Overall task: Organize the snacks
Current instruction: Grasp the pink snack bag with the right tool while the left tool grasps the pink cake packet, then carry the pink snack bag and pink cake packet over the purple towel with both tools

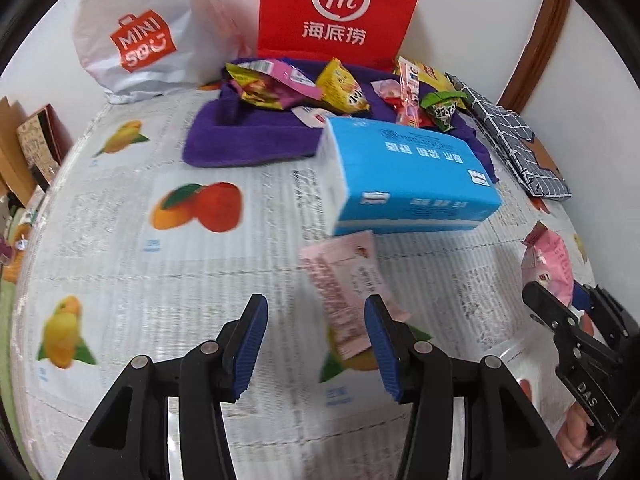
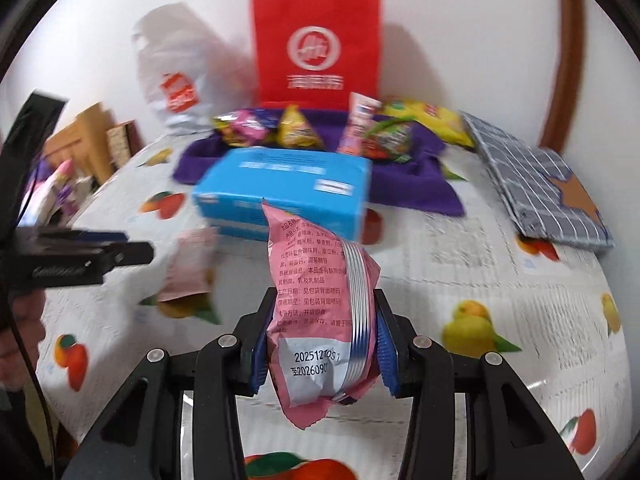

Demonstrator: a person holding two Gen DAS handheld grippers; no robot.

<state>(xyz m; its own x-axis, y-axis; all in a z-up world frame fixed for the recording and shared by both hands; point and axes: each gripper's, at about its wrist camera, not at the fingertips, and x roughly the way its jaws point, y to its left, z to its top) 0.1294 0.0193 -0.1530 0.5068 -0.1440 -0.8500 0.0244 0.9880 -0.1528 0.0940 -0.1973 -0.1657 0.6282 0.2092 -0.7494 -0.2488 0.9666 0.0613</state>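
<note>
We see the counter (image 1: 120, 240) under a fruit-printed cloth, with a red bag (image 1: 340, 8) and a white bag (image 1: 148, 28) standing at the back wall. In front of them lies a purple towel (image 1: 248, 136) carrying a heap of snacks (image 1: 340, 84): yellow, pink and green packets, mixed together. A blue tissue pack (image 1: 408, 176) rests at the towel's near edge, partly on it, and a checked cloth (image 1: 516, 144) lies to its right.

Our left gripper (image 1: 316, 344) hangs low over the counter, level and pointing toward the wall, its fingers spread wide with nothing between them. A pale pink sachet (image 1: 348, 292) lies flat on the cloth just ahead of the right finger and just in front of the tissue pack; the finger overlaps its near end in the left view, and we cannot tell whether they touch.

Our right gripper (image 2: 324, 340) is off to the right of the left one, raised above the counter. Its fingers are closed narrow on a pink packet (image 2: 320, 300), which stands upright between the blue pads. The packet is crinkled, with a silver crimped seam down its back, printed text, and a white date patch near the bottom. Its lower end hangs below the pads, its top reaches up in front of the tissue pack.
</note>
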